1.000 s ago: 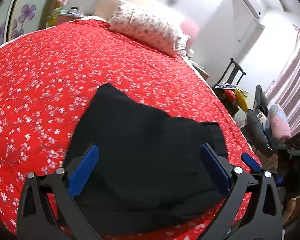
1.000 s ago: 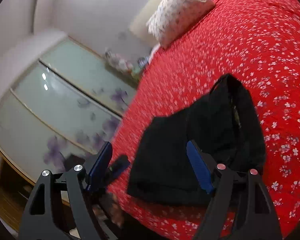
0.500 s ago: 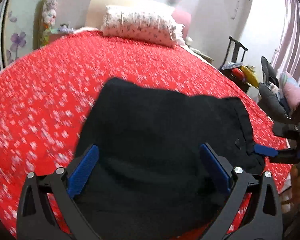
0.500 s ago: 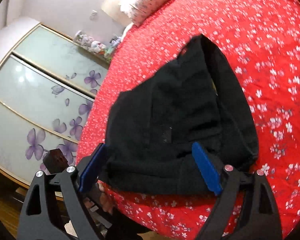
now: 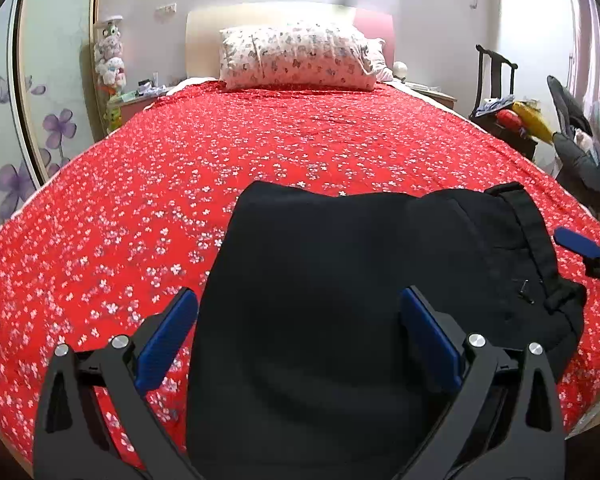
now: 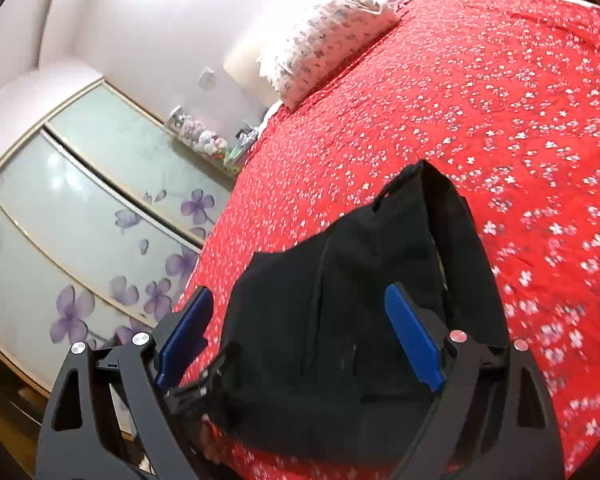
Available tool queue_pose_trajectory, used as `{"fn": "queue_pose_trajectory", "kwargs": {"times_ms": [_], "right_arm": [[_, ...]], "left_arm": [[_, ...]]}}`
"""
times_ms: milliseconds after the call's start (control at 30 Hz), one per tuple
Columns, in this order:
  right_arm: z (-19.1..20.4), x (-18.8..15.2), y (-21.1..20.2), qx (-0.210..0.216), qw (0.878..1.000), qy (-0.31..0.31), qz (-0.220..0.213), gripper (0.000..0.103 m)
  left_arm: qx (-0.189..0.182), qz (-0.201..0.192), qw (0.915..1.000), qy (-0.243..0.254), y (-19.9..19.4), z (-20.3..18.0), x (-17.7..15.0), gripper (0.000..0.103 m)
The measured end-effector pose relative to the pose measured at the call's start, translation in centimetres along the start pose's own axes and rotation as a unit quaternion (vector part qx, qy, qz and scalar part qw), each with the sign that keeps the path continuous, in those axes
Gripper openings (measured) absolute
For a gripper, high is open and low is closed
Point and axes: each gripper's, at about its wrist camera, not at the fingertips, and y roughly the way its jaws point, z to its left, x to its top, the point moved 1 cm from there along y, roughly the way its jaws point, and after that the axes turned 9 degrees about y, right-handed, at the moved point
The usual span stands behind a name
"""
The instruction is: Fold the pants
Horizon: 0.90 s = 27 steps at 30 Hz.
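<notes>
Bedroom: bed (image 5: 300,132) with red floral cover fills both views, black pants (image 5: 340,300) folded into a compact stack at its near edge, lower centre of frame. Left gripper (image 5: 300,344) at bottom of left wrist view, jaws wide apart, blue pads either side of the pants' near portion, not pinching; contact with the cloth can't be told. Right gripper (image 6: 300,336) bottom of right wrist view, jaws have just been opening and stand wide, pants between the pads, nothing clamped. One of its blue pads pokes in at the right edge of the left view, just beside the waistband (image 5: 536,240). Left of frame: sliding wardrobe doors (image 5: 4,140) with purple flower print. Upper centre: patterned pillow (image 5: 300,60) against a pale headboard (image 5: 268,16). Right: dark chair (image 5: 496,76), cluttered items.
</notes>
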Motion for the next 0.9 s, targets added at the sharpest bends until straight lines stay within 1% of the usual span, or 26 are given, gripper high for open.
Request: {"fn": "queue_pose_trajectory", "kwargs": {"times_ms": [67, 100, 167, 200, 233, 300, 400, 467, 567, 600, 667, 700, 767, 800, 833, 900], "right_arm": [[-0.1, 0.5, 1.0, -0.005, 1.000, 0.004, 0.000, 0.090], [-0.2, 0.5, 1.3, -0.014, 1.000, 0.006, 0.000, 0.091], [-0.9, 0.8, 2.4, -0.056, 0.998, 0.018, 0.003, 0.093], [-2.1, 0.9, 3.2, -0.089, 0.995, 0.042, 0.011, 0.092], [-2.7, 0.6, 3.3, -0.087, 0.995, 0.052, 0.012, 0.092], [-3.1, 0.7, 3.1, -0.075, 0.994, 0.074, 0.007, 0.092], [-3.1, 0.5, 2.7, -0.068, 0.995, 0.071, 0.007, 0.092], [-2.8, 0.5, 2.2, -0.059, 0.996, 0.066, 0.019, 0.093], [-1.8, 0.2, 0.9, 0.003, 0.995, 0.049, 0.087, 0.093], [-1.0, -0.2, 0.0, 0.012, 0.994, 0.014, 0.109, 0.093], [-0.1, -1.0, -0.9, 0.014, 0.990, -0.037, 0.134, 0.093], [0.4, -1.8, -1.4, 0.017, 0.986, -0.064, 0.154, 0.093], [0.6, -3.2, -2.0, 0.017, 0.979, -0.094, 0.181, 0.093], [0.6, -3.6, -2.0, 0.013, 0.976, -0.101, 0.191, 0.093], [0.1, -4.1, -1.9, -0.003, 0.973, -0.104, 0.205, 0.093], [-1.5, -4.4, -1.0, -0.033, 0.970, -0.085, 0.226, 0.093]], "left_arm": [[0.006, 0.010, 0.9999, 0.010, 0.5, -0.3, 0.0, 0.101], [0.007, 0.016, 0.9997, 0.015, 0.8, -0.4, 0.0, 0.101], [0.003, 0.040, 0.9990, 0.020, 1.8, -0.6, -0.2, 0.101], [-0.003, 0.047, 0.9988, 0.015, 2.2, -0.5, -0.3, 0.101], [-0.018, 0.054, 0.9984, 0.001, 2.7, -0.1, -0.4, 0.101], [-0.031, 0.059, 0.9977, -0.014, 3.0, 0.4, -0.5, 0.101], [-0.025, 0.049, 0.9985, -0.006, 2.8, 0.1, -0.8, 0.101], [-0.031, 0.040, 0.9987, -0.007, 2.3, 0.3, -1.1, 0.101], [-0.054, 0.023, 0.9982, -0.015, 1.1, 1.2, -1.6, 0.101], [-0.064, 0.017, 0.9976, -0.018, 0.6, 1.6, -1.8, 0.101], [-0.082, 0.002, 0.9964, -0.023, -0.3, 2.4, -2.3, 0.101], [-0.087, -0.003, 0.9958, -0.026, -0.6, 2.7, -2.4, 0.101], [-0.102, -0.006, 0.9942, -0.035, -1.0, 3.3, -2.8, 0.101], [-0.112, -0.004, 0.9928, -0.042, -1.1, 3.6, -3.1, 0.101], [-0.117, 0.001, 0.9921, -0.045, -0.9, 3.7, -3.3, 0.101], [-0.118, 0.033, 0.9912, -0.049, 0.2, 3.9, -3.8, 0.101]]}}
